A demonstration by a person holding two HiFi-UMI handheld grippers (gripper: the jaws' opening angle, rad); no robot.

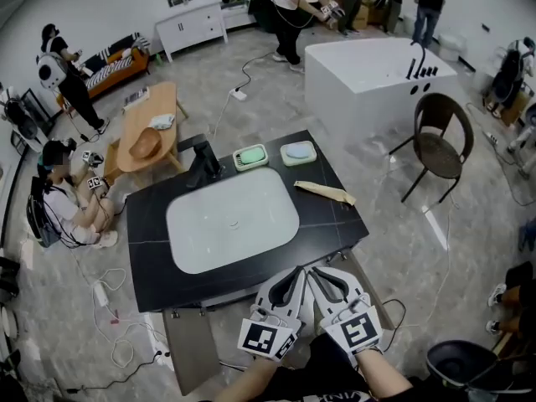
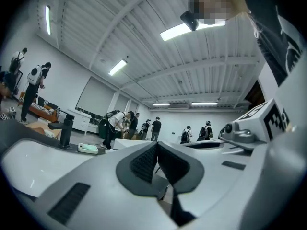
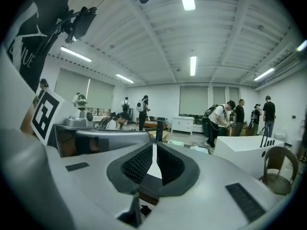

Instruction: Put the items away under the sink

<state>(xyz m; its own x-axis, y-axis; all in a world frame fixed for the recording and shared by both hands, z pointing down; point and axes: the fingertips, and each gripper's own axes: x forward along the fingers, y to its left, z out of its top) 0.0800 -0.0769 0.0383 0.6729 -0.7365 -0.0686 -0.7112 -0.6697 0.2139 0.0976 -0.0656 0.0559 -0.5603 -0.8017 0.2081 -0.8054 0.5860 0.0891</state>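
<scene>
A black counter (image 1: 335,224) holds a white sink basin (image 1: 232,219) and a black faucet (image 1: 202,162). Behind the basin lie a green soap dish (image 1: 250,157) and a pale blue one (image 1: 298,152). A beige folded cloth (image 1: 325,193) rests at the basin's right. My left gripper (image 1: 296,273) and right gripper (image 1: 316,274) hang side by side just over the counter's front edge, both shut with nothing between the pads. The left gripper (image 2: 157,145) points level past the faucet (image 2: 66,131) and the green dish (image 2: 88,148). The right gripper (image 3: 153,147) faces the faucet (image 3: 159,131).
Grey panels (image 1: 188,346) jut out below the counter's front edge. A white bathtub (image 1: 377,78) and a brown chair (image 1: 440,141) stand to the right. A wooden table (image 1: 149,128) and seated people are at the left. Cables trail on the floor, and a dark bin (image 1: 469,367) sits at lower right.
</scene>
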